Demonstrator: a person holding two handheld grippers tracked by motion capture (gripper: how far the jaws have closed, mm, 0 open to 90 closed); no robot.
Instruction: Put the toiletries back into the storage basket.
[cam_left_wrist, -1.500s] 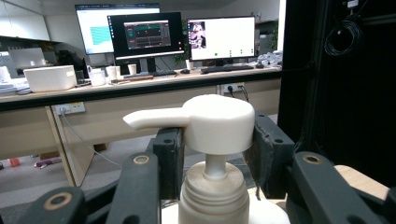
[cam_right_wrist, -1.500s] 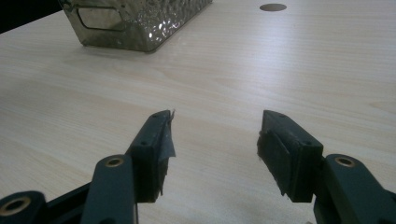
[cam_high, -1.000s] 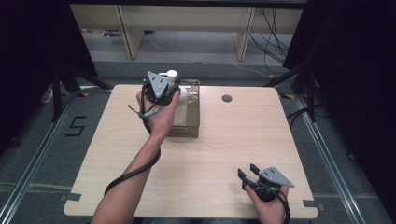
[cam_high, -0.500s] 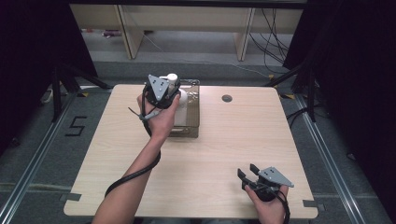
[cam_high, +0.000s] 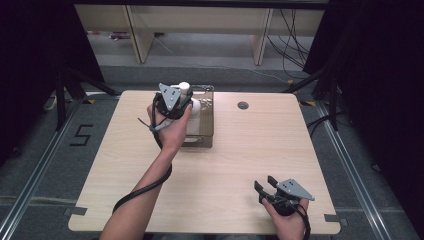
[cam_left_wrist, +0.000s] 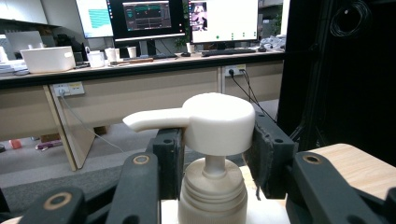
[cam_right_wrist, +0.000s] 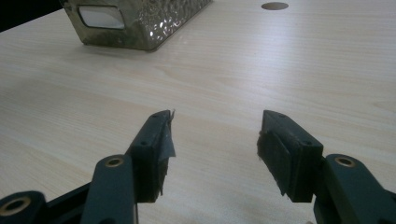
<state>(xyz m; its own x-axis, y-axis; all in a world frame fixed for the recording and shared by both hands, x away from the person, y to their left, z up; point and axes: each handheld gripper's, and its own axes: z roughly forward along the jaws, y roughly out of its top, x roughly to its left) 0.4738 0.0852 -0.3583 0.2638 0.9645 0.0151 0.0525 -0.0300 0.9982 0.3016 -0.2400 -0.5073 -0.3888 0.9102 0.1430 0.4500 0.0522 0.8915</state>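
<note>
The pump bottle (cam_left_wrist: 215, 140) stands between the jaws of the left gripper (cam_left_wrist: 215, 154): the two black pads press against the sides of its round pump head, one on each side, so the gripper pinches the bottle just above the neck. In the high view the left gripper (cam_high: 172, 100) sits over the far left part of the table (cam_high: 240, 165), with the bottle (cam_high: 187, 97) under and beyond its grey plate, above the near-left part of the tray (cam_high: 202, 127).

The bottle is off-white. Its pump head is a flat, round cap with a short spout that points to the left in the left gripper view. A thin stem runs down from the head into a ribbed screw collar, and the wider white body begins below that. It stands upright.

The tray is a shallow rectangular box with dimpled, glassy brownish walls and a slot handle in its end, as the right gripper view shows (cam_right_wrist: 140, 23). Whether the bottle's base rests inside it or hangs above it cannot be told.

The right gripper (cam_right_wrist: 215, 149) lies low over the near right part of the table, its jaws spread with only bare wood between them; in the high view it (cam_high: 267, 187) is well apart from the tray.
</note>
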